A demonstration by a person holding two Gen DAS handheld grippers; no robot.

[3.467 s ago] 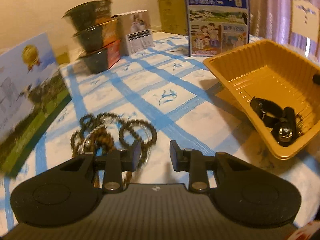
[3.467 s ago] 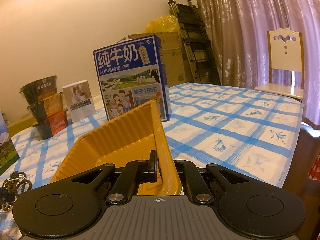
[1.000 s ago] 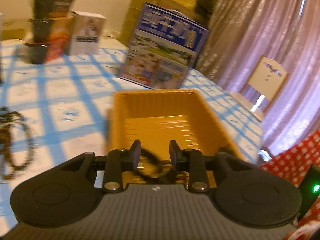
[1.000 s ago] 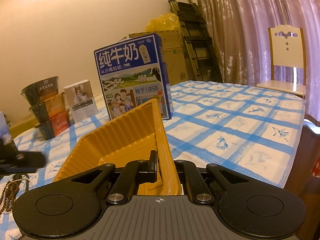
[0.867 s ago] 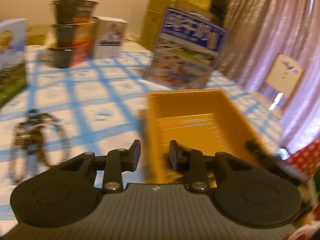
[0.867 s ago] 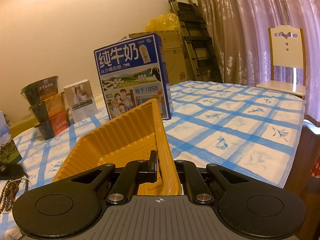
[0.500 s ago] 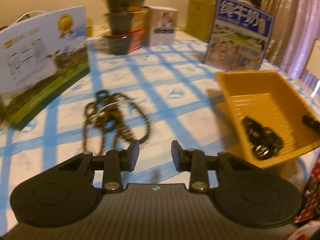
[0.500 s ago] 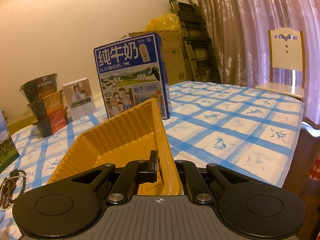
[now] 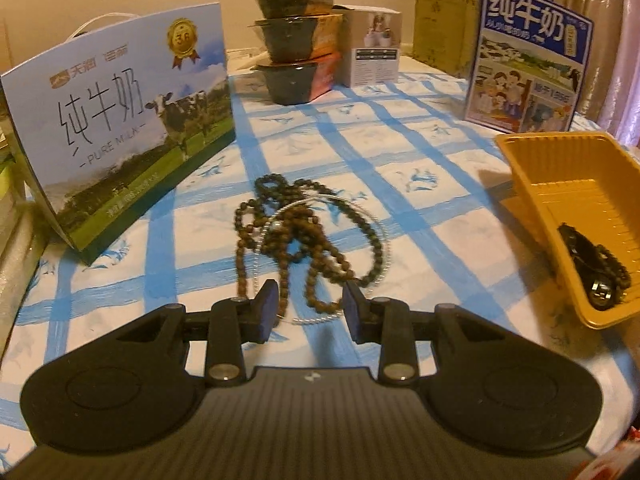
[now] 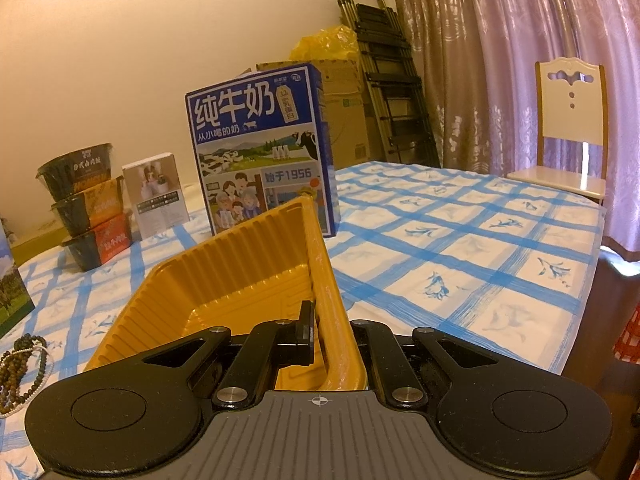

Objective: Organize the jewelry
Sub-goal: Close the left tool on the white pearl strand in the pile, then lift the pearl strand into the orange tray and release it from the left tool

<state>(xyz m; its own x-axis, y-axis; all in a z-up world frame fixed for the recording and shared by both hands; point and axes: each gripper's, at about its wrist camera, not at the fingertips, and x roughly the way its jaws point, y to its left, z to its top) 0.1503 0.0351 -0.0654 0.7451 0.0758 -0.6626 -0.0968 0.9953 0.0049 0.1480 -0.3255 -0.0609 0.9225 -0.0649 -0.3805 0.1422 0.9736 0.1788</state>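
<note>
A tangle of brown bead necklaces [image 9: 304, 236] with a thin silver chain lies on the blue-checked tablecloth. My left gripper [image 9: 310, 310] is open and empty just short of the tangle's near end. An orange plastic tray [image 9: 568, 184] sits at the right, with a black watch and a bead bracelet [image 9: 596, 272] inside. My right gripper [image 10: 330, 332] is shut on the tray's right wall [image 10: 320, 264], holding it tilted. The beads also show at the far left of the right wrist view [image 10: 20, 368].
A pure-milk gift box [image 9: 120, 136] stands left of the beads. Stacked black bowls [image 9: 296, 36], a small white box [image 9: 374, 56] and a blue milk carton [image 9: 524, 60] stand at the back. A chair [image 10: 568, 128] and curtains are beyond the table's right edge.
My left gripper has swung from over the tray back to the bead tangle and come closer to it. A bead bracelet now lies in the tray with the watch. The right gripper has kept its hold.
</note>
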